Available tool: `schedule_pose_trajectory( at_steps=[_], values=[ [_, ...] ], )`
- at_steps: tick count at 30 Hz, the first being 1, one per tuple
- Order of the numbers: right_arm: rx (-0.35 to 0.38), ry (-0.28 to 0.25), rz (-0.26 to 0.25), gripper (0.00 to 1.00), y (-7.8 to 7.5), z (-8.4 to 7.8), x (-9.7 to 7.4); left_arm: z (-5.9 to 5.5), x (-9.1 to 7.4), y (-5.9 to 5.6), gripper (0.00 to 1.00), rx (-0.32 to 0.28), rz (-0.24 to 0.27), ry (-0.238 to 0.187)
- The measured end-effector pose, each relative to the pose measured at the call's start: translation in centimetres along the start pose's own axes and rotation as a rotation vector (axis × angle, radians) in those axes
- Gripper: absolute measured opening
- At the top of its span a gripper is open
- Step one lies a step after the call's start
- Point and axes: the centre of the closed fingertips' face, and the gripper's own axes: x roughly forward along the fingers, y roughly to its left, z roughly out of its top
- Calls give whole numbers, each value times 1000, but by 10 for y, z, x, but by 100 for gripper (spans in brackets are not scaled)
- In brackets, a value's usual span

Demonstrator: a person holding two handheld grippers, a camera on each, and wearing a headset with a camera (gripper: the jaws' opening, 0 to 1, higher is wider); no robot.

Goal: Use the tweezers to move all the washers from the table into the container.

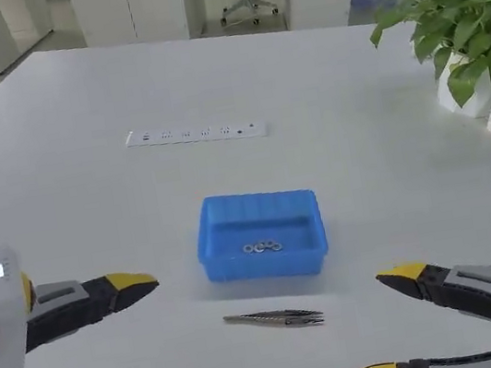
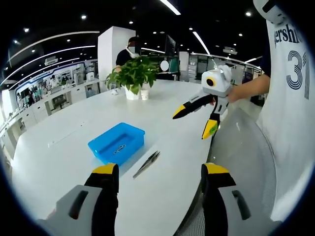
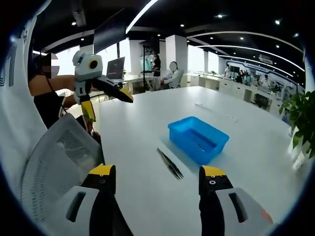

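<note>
White office bench point(image 1: 358, 129) carries a blue container point(image 1: 265, 269) at its middle, with a few washers point(image 1: 262, 247) lying close together on its floor. I can make out none on the bench itself, though so small and pale a thing could be lost against that surface. Tweezers point(image 1: 276, 318) lie flat just in front of the container, apart from it. The left gripper point(image 1: 181, 334) and right gripper point(image 1: 363, 327) hover low at either side of them, fingers point(image 1: 130, 281) spread and holding nothing. The job looks done or nearly so. A good finish would be to scan the bench slowly first and, if a washer turns up, take the tweezers near mid-length with one gripper, squeezing gently so the tips close squarely.
</note>
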Motion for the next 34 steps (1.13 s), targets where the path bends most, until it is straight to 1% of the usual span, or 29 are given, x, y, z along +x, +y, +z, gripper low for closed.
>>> schedule_pose_trajectory(
  at_steps=[4, 10, 14, 16, 19, 21, 23, 27, 28, 30, 34],
  values=[
    [-12, -11, -12, 70, -2, 4, -1, 0, 0, -5, 74, 2, -8, 0],
    [-11, -14, -18, 69, -1, 7, -1, -5, 0, -9, 74, 0, -10, 15],
    [-4, -13, -20, 69, 0, 6, -1, -8, 0, -12, 74, -10, -15, 12],
    [-6, -9, -19, 68, 1, 5, -2, -8, 0, -11, 74, -11, -7, 12],
    [-5, -1, -20, 68, 0, 4, -2, -8, -3, -8, 73, -22, 10, 1],
    [-2, 4, -30, 68, -3, 1, -3, -11, -4, -6, 73, -20, 15, 19],
    [13, 8, -28, 68, -4, -1, -3, -13, -5, -4, 73, -20, 21, 24],
    [6, 7, -30, 68, -4, 1, -3, -8, -7, -2, 73, -31, 31, 7],
    [4, 4, -31, 68, -5, 2, -3, -4, -7, 1, 73, -38, 45, -12],
    [5, 3, -31, 68, -5, 3, -2, -1, -7, 3, 72, -42, 53, -21],
    [11, -6, -39, 68, -9, 5, -1, 4, -6, 3, 72, -33, 53, -29]
  ],
)
